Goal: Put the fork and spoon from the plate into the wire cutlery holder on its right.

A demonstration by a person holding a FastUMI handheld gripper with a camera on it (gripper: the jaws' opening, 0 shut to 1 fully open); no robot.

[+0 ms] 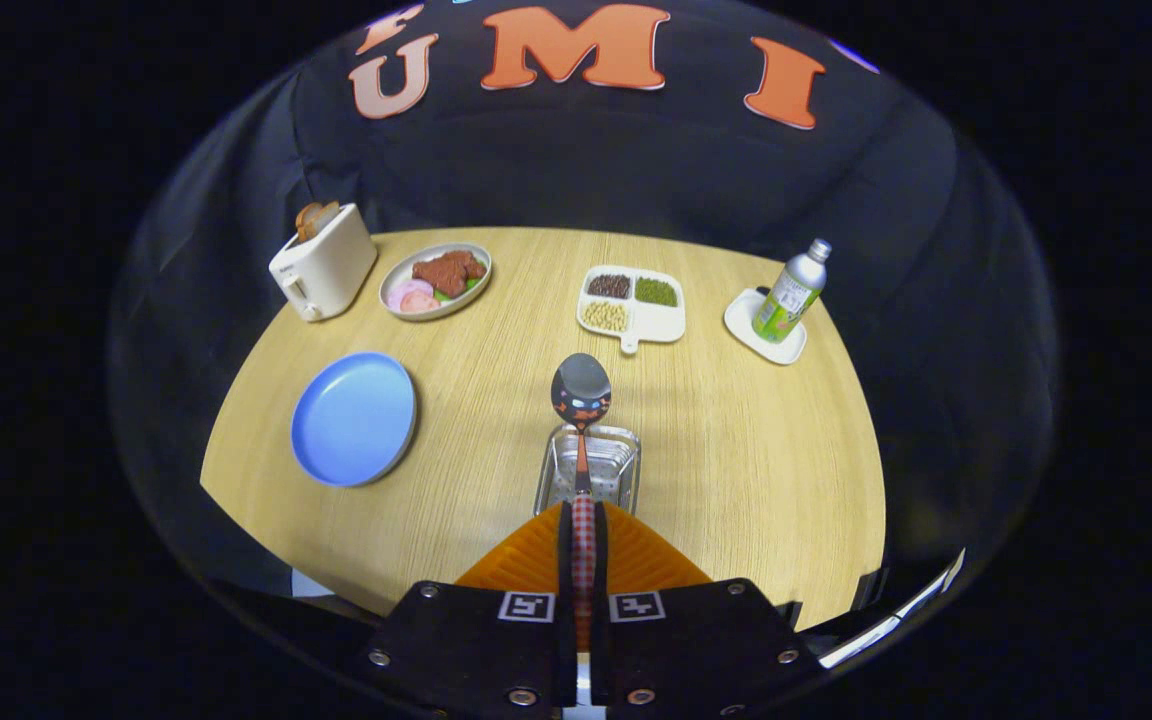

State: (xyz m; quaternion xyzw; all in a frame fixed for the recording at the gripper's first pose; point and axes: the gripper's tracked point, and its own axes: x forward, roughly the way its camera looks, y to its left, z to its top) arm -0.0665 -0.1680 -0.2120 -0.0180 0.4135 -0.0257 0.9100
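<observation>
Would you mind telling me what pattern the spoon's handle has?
A red-and-white check, seen best in the gripper view, where the tongs hold the spoon.

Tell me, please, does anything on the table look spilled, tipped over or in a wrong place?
Nothing stands out. The bottle is upright on its small white dish, the food is on its plates, and the blue plate is bare. The tool is shut on the spoon, held above the wire cutlery holder.
</observation>
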